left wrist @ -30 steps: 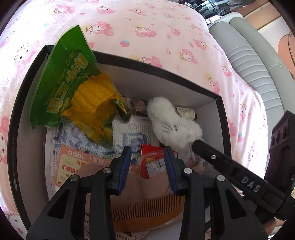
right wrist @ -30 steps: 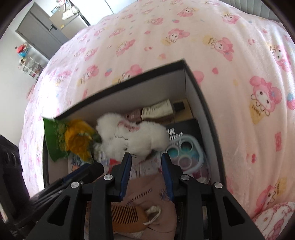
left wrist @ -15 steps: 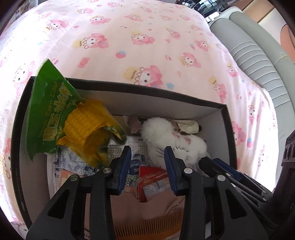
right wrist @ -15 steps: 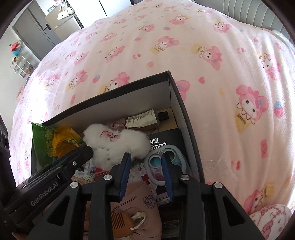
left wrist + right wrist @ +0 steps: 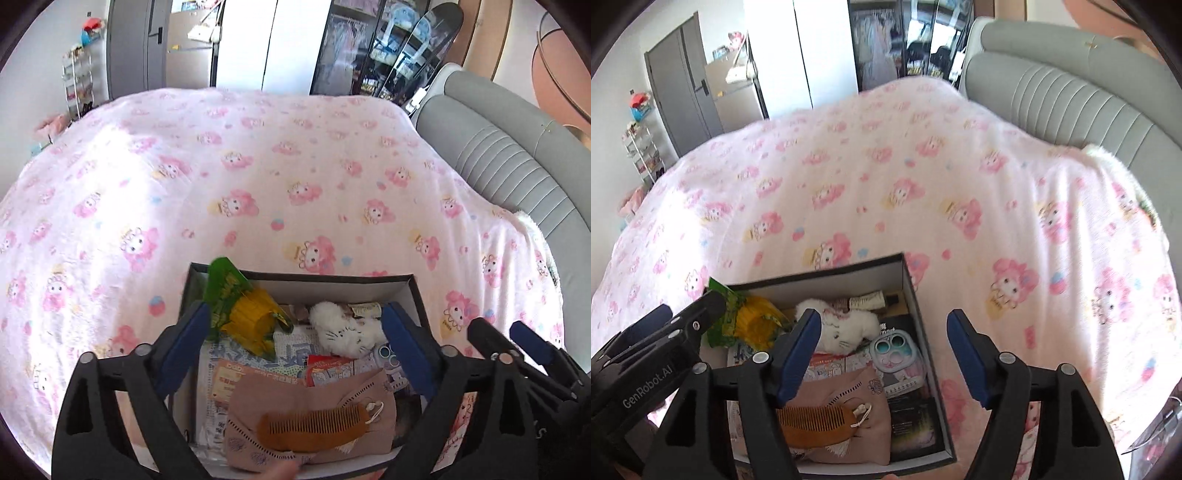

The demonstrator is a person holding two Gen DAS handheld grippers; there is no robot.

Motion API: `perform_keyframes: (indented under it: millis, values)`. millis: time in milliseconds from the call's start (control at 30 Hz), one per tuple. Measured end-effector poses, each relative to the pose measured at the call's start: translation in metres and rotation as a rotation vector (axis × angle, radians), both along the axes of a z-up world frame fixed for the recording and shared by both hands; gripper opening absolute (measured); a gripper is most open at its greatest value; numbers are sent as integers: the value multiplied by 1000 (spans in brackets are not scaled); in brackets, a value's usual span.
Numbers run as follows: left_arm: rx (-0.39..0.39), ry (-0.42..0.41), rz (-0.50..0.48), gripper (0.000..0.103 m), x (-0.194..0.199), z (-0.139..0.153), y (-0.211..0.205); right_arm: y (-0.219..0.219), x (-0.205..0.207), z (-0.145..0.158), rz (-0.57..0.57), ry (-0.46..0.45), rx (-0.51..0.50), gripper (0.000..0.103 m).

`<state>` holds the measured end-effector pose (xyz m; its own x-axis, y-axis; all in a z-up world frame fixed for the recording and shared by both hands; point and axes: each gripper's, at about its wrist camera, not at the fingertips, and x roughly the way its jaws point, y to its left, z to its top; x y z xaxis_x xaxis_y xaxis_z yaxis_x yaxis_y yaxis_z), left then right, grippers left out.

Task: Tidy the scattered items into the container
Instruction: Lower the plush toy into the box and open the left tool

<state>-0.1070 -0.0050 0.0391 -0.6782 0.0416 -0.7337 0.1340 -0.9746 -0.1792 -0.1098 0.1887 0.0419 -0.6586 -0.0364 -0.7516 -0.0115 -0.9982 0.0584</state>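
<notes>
Both grippers, left (image 5: 295,332) and right (image 5: 882,347), are hanging spread wide and holding nothing over the box (image 5: 415,291) at 6 o'clock on the bed (image 5: 258,177), with corn (image 5: 255,321), plush (image 5: 345,328) and comb (image 5: 314,428) lying inside.

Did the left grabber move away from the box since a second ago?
Yes. The left gripper has pulled up and back from the box, which looks smaller now, with much more pink blanket around it. Its jaws have also spread wide open.

I'm in a home bedroom: pink cartoon-print bedspread (image 5: 258,192), grey padded headboard (image 5: 1071,99), glass-fronted wardrobe (image 5: 351,48).
</notes>
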Motion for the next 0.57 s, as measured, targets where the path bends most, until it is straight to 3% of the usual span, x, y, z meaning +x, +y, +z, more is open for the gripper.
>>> perform_keyframes:
  millis: [67, 233, 400, 567]
  values:
    - [-25, 67, -2, 102, 24, 25, 0, 4, 24, 23, 4, 71, -8, 81]
    - [-45, 175, 12, 102, 90, 68, 0, 12, 81, 51, 41, 130, -16, 82]
    - [-54, 193, 38, 102, 141, 68, 3, 19, 113, 45, 11, 157, -5, 82]
    - [-109, 184, 39, 102, 161, 65, 11, 17, 125, 48, 33, 166, 9, 82]
